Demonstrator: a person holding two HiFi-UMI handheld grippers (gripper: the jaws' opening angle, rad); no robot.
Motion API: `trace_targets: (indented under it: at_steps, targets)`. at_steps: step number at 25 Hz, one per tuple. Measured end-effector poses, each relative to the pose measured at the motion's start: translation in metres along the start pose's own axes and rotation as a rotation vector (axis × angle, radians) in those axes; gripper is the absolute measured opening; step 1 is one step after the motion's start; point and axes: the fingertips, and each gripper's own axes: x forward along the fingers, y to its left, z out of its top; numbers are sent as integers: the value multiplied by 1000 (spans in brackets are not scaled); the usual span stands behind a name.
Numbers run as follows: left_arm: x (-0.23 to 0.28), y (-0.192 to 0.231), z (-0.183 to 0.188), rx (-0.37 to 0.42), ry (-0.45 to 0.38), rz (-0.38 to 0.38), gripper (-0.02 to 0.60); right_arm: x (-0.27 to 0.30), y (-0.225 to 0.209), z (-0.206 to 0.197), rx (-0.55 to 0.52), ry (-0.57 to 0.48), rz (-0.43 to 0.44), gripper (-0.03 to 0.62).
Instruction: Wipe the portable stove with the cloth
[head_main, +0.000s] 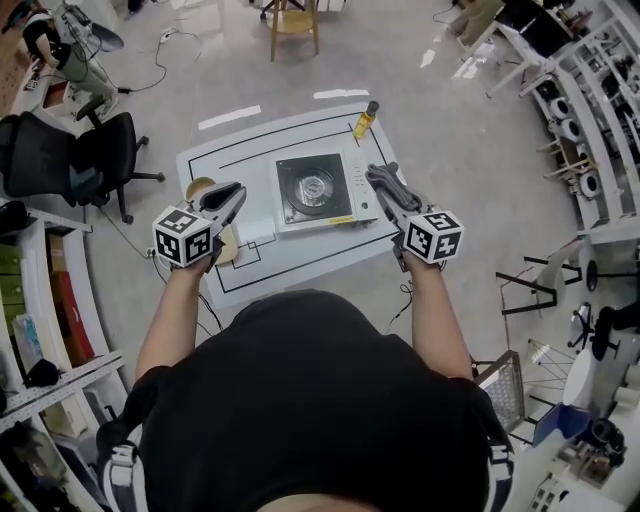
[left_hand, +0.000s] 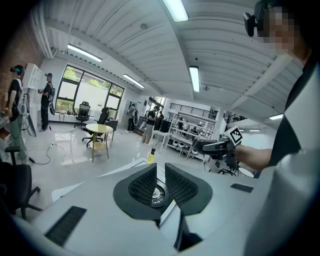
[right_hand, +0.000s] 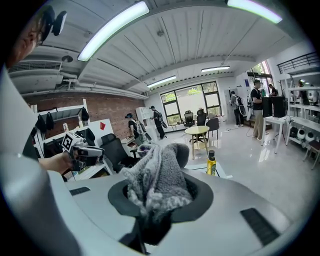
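Note:
The portable stove (head_main: 313, 188), silver with a round burner in a dark well, sits in the middle of a white table (head_main: 300, 262) marked with black lines. My right gripper (head_main: 378, 178) hovers at the stove's right edge, shut on a grey fluffy cloth (right_hand: 157, 175) that bulges out over its jaws. My left gripper (head_main: 232, 195) hangs off the stove's left side, jaws drawn together to a thin slit with nothing between them. Through that slit the left gripper view shows the burner (left_hand: 158, 194). Neither gripper touches the stove.
A yellow bottle (head_main: 365, 119) stands at the table's far right corner. A round tan disc (head_main: 199, 187) lies by the left edge. A black office chair (head_main: 95, 160) is to the left and a wooden stool (head_main: 295, 25) stands beyond the table. Shelving lines both sides.

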Motion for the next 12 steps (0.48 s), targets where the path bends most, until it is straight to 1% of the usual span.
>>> trace_targets:
  at_steps: [6, 12]
  targets:
    - [-11, 23, 1, 3, -3, -39, 69, 14, 21, 12, -13, -24, -37, 112]
    - [-23, 40, -2, -1, -11, -61, 69, 23, 38, 11, -12, -36, -68, 112]
